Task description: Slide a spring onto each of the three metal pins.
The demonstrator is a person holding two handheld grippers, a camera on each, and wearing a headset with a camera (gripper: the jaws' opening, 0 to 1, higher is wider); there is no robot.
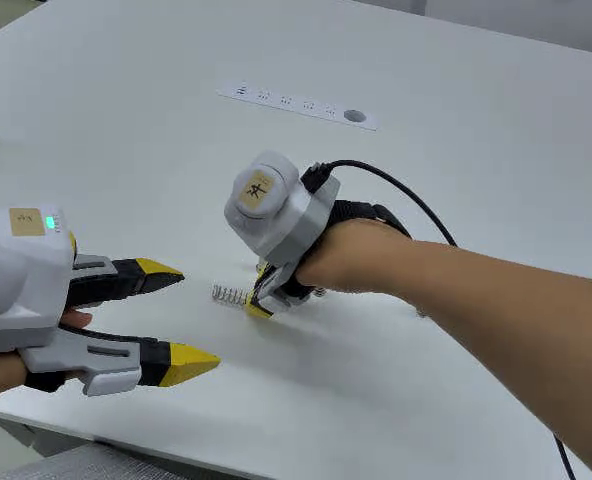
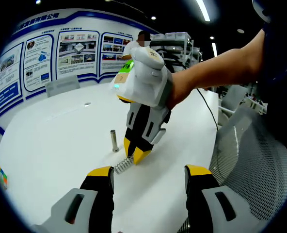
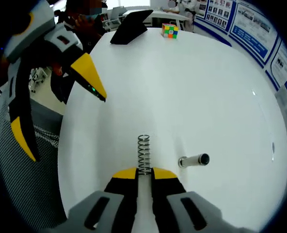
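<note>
My right gripper (image 1: 259,305) points down at the white table (image 1: 456,120), shut on one end of a small metal spring (image 1: 229,295). The spring (image 3: 143,150) sticks straight out past the right gripper's (image 3: 144,174) closed yellow tips. A short metal pin (image 3: 194,160) sits just right of them, apart from the spring. That pin (image 2: 114,141) stands upright behind the spring (image 2: 124,165) and beside the right gripper (image 2: 136,153). My left gripper (image 1: 186,318) hovers at the lower left, open and holding nothing, aimed at the spring. Its own jaws (image 2: 149,172) stand wide apart.
A flat white socket strip (image 1: 296,103) lies at the back of the table. A colourful puzzle cube (image 3: 170,30) and a dark flat device (image 3: 131,22) rest at the table's far end. A black cable (image 1: 406,200) trails from the right gripper. Mesh chairs (image 2: 250,160) stand by the table edge.
</note>
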